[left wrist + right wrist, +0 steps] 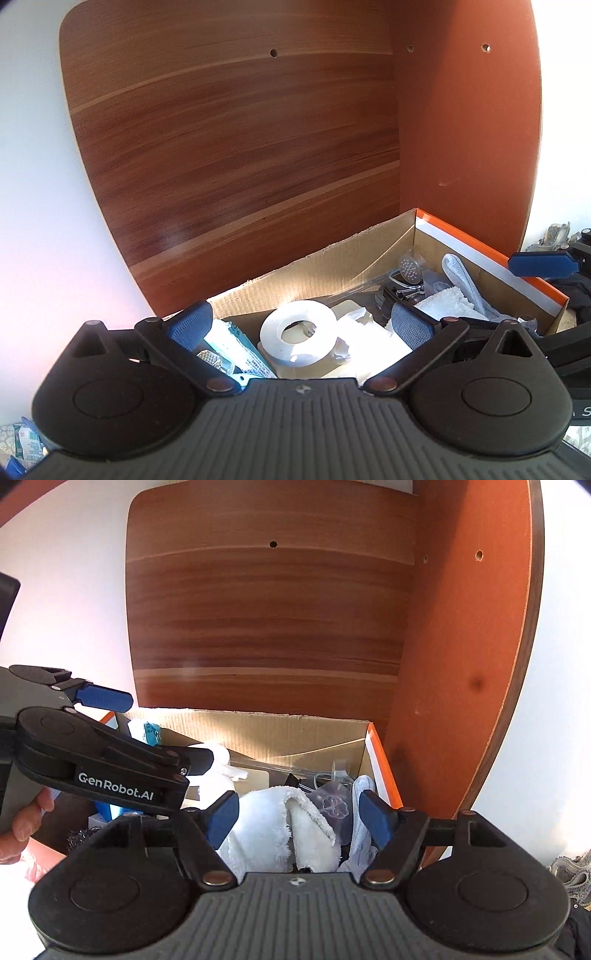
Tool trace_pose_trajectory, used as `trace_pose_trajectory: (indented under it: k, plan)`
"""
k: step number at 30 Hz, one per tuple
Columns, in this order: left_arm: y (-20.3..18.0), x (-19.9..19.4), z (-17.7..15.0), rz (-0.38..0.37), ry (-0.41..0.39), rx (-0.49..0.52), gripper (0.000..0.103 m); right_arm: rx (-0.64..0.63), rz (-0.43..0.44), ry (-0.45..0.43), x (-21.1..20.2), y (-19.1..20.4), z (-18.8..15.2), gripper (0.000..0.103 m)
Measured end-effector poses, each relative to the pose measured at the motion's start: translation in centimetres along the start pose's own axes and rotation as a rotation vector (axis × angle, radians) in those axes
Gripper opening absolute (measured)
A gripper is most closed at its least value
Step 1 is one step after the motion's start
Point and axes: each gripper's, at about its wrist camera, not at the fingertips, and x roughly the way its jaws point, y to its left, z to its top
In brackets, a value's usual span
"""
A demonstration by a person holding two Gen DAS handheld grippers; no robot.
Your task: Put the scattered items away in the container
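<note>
Cardboard box with orange rim (491, 254) holds white tape roll (299, 334) and white fluffy towel (273, 830); left gripper (301, 325) and right gripper (295, 816) both hover, fingers apart.

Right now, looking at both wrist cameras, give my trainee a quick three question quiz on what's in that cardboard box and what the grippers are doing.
1. True or false: the left gripper is clamped on the white tape roll.
2. Which item lies directly below the open right gripper?
A. white towel
B. teal packet
C. the tape roll
3. Fill in: the cardboard box has an ______ coloured outer edge along its right side.

Key
1. False: its jaws are open and empty above the roll.
2. A
3. orange
</note>
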Motion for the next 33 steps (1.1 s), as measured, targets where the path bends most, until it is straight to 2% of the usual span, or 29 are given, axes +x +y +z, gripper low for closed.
trace_pose_trajectory:
  k: [12, 17, 21, 25, 27, 33]
  plan:
    - [2.2, -2.7, -0.7, 0.010, -0.042, -0.035, 0.103, 0.001, 0.016, -0.050, -1.7, 2.0, 0.8, 0.087]
    - [3.6, -4.1, -2.0, 0.013, -0.050, -0.065, 0.103, 0.000, 0.046, -0.058, -2.3, 3.5, 0.6, 0.089]
    - [5.4, -6.0, -4.4, 0.026, -0.065, -0.090, 0.103, -0.015, 0.086, -0.073, -2.9, 5.5, -0.1, 0.093]
    - [7.6, -7.4, -7.3, 0.042, -0.042, -0.132, 0.103, -0.035, 0.169, -0.080, -3.2, 8.1, -0.9, 0.096]
    - [8.7, -8.1, -8.6, 0.052, -0.034, -0.159, 0.103, -0.046, 0.184, -0.079, -3.2, 9.6, -1.2, 0.099]
    - [11.6, -11.2, -12.1, 0.121, -0.044, -0.198, 0.103, -0.065, 0.280, -0.097, -3.8, 13.4, -1.6, 0.102]
